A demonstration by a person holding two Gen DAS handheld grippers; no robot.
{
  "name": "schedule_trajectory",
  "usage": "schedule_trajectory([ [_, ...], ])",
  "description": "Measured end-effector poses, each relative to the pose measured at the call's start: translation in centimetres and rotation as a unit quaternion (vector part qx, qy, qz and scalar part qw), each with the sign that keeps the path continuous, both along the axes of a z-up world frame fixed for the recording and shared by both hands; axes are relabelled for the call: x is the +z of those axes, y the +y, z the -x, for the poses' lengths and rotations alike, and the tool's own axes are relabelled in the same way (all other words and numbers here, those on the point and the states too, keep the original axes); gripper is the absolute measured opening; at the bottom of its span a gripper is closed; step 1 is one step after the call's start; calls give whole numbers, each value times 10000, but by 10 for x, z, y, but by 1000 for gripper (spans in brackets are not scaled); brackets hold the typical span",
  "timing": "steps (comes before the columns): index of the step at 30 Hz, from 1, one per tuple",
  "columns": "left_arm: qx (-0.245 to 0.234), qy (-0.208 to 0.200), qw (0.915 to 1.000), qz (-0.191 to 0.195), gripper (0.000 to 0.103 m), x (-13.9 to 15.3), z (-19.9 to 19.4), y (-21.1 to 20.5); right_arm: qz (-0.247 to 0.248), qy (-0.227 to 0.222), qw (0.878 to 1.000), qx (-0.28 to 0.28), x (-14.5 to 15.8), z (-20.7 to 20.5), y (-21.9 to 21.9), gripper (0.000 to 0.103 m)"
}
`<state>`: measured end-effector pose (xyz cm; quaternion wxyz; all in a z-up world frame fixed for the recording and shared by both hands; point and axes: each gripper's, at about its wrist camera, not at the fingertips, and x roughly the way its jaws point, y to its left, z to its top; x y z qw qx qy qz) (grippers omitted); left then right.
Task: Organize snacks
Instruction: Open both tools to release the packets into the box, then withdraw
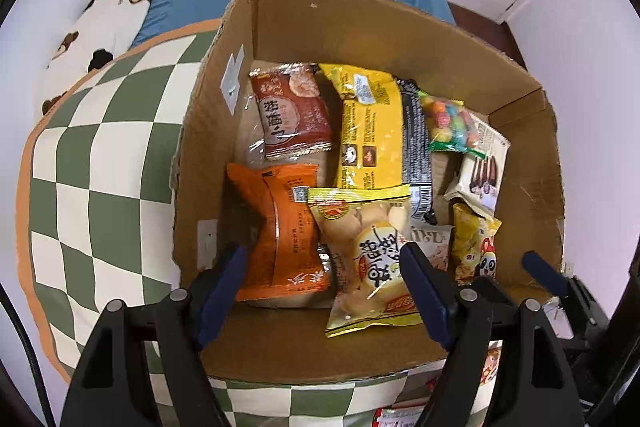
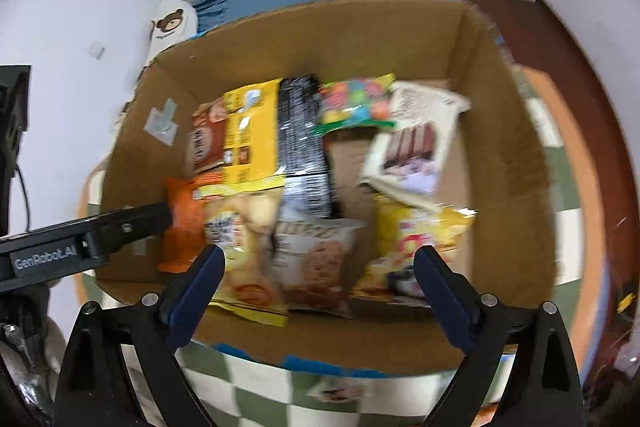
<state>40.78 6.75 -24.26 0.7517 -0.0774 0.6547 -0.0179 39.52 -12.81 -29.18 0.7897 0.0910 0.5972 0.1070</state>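
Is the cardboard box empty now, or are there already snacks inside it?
Not empty. The cardboard box holds many snack packets on its floor, such as the orange packet and the candy bag.

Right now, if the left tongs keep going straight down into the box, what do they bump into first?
Probably the snacks. The left tongs stand open over the orange pack and the pale yellow bag in the box. Which one gets touched first is hard to tell; depth is unclear.
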Motion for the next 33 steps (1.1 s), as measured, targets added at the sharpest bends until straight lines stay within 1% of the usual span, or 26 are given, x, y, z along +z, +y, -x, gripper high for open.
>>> schedule_trajectory([
  [1,-20,-70,10000,-62,93,1,2,-2,81,-45,10000,-9,3,2,-5,98],
  [4,-91,-369,9988,-300,101,7,11,-11,379,-234,9990,-19,14,9,-16,100],
  [5,-103,-446,9983,-347,101,9,14,-13,501,-319,9982,-32,18,12,-20,100],
  [8,-113,-670,9970,-376,101,17,23,-18,636,-486,9968,-62,30,21,-32,100],
  [14,-81,-1058,9938,-322,101,34,43,-23,693,-796,9943,-144,54,41,-45,100],
  [19,-96,-1440,9882,-509,101,54,64,-29,689,-1096,9913,-221,77,62,-52,100],
  [24,-170,-1805,9816,-600,101,75,87,-38,659,-1372,9880,-251,101,87,-55,100],
  [27,-220,-1999,9776,-621,101,90,104,-43,627,-1514,9861,-264,115,102,-56,100],
  [33,-238,-2318,9710,-533,101,118,137,-49,540,-1772,9823,-282,142,134,-57,100],
])
